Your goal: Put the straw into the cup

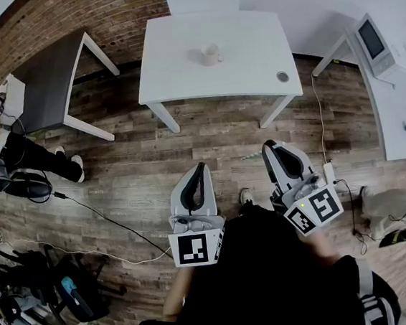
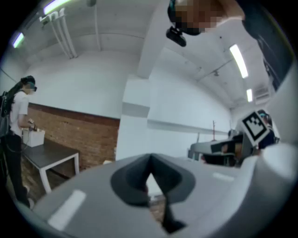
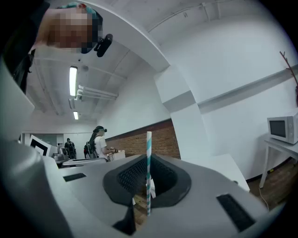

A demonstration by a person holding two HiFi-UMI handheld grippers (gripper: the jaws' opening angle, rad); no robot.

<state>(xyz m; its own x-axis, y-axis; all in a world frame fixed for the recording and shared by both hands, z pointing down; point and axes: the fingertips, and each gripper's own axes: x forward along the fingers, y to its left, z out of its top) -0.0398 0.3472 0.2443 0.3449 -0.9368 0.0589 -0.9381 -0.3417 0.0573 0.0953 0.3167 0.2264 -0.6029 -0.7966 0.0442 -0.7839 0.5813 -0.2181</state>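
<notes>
**Wood floor separates the held straw from the cup**

The white table (image 1: 178, 67) stands well ahead, with the cup (image 1: 210, 54) near its middle. Both grippers are far short of it. The right gripper (image 3: 148, 186) clamps the striped straw (image 3: 149, 158), which stands upright in its view. The left gripper (image 2: 150, 186) is closed on nothing.

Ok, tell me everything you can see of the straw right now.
The straw is thin, straight and paper-looking, white with teal spiral stripes. It stands upright in the right gripper view, pinched between the shut jaws of the right gripper, its top poking past them. Nothing else touches it. The cup sits far off on the white table.
</notes>
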